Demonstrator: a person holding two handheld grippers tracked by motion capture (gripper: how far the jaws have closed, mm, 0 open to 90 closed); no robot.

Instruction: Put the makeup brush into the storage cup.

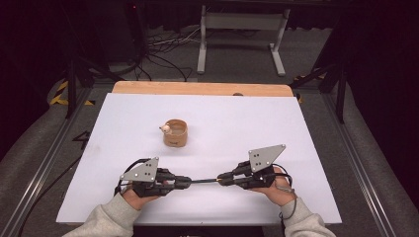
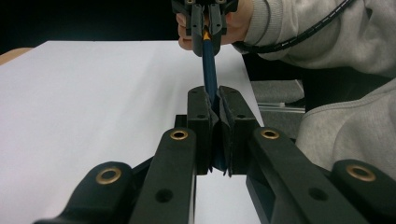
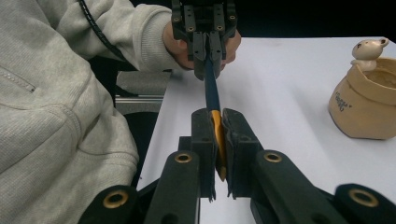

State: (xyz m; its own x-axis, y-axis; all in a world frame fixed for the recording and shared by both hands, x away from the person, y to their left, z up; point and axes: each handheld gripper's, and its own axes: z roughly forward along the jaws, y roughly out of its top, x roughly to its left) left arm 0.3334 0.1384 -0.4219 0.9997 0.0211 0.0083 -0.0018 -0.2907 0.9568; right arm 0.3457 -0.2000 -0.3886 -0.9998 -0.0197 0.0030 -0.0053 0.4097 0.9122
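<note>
Left gripper [image 1: 188, 181] and right gripper [image 1: 221, 180] faced each other tip to tip near the table's [image 1: 123, 118] 6 o'clock edge. Both sets of jaws were clamped tight on one pencil [image 1: 203, 180], the left on its dark blue end [image 2: 210, 79], the right on its yellow end [image 3: 217, 140]. The pencil spanned level between them, over the white surface. A tan cup [image 1: 175, 132] with a small figure on its rim stood well apart, toward 11 o'clock of the pencil; nothing lay between.
</note>
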